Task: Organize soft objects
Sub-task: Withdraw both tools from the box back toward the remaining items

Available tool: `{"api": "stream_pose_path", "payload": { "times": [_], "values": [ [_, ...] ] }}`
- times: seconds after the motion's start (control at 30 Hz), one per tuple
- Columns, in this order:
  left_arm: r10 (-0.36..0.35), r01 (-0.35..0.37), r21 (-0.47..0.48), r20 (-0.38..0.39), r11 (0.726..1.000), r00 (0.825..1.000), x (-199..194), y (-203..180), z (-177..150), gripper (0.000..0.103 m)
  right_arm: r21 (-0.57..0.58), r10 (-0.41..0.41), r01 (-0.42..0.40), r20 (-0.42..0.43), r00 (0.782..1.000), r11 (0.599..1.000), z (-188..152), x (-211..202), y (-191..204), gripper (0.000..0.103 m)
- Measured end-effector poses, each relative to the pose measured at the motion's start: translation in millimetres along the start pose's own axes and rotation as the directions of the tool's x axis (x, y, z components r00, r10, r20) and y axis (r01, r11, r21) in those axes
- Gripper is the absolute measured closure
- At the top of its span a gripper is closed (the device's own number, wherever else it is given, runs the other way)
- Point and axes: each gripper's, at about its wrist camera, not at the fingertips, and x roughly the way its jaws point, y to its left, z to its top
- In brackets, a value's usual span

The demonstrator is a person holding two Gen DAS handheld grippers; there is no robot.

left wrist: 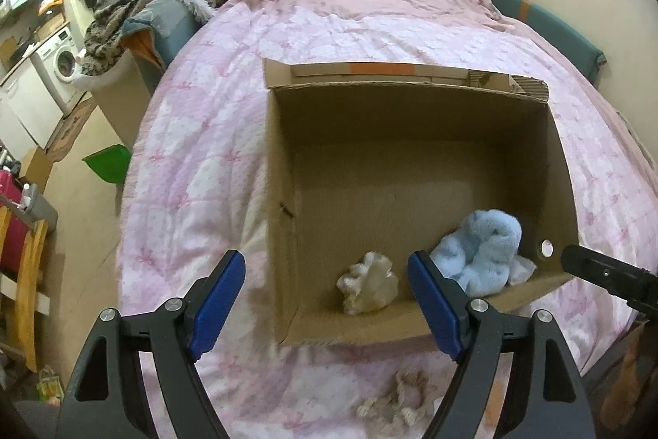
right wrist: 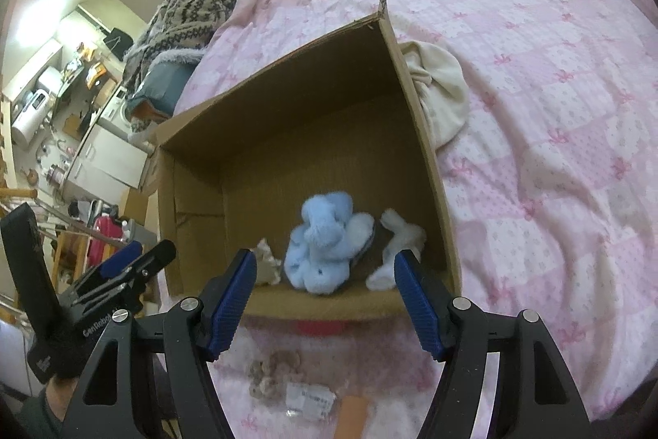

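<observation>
With both the left tool (left wrist: 327,301) and right tool (right wrist: 325,301) gaping empty before the cardboard box (left wrist: 283,233), the beige fluffy piece (left wrist: 395,404) lying outside its near wall risked being overlooked or snagging on that wall

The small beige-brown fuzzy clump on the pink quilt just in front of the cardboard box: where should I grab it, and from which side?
Grip the small beige-brown fuzzy clump across its bunched middle, coming straight down from above. It lies flat and loose on the pink quilt, so nothing sticks up sideways.
</observation>
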Motion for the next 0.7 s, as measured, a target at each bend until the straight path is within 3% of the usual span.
{"api": "stream_pose_path", "payload": {
  "times": [0.17, 0.43, 0.7],
  "values": [
    [-0.011, 0.010, -0.052, -0.021, 0.999, 1.000, -12.3, 14.5, -13.4, 0.024, 0.029, -0.007, 0.008, -0.009, 1.000, 1.000, -16.6, -8.9, -2.8, 0.029],
    [-0.016, 0.013, -0.056, -0.045, 0.998, 0.999, -27.7, 17.6, -36.4, 0.024, 0.078, -0.013, 0.014, -0.023, 1.000, 0.997, -36.1, -19.3, -11.8, 0.029],
    [-0.023, 0.018, -0.078, -0.070, 0.997, 0.997, -37.0, 16.5, -58.3, 0.024, 0.053, -0.045, 0.048, -0.058, 0.997, 0.997, -53.6, -19.0, -5.6, 0.029]
  ]
}}
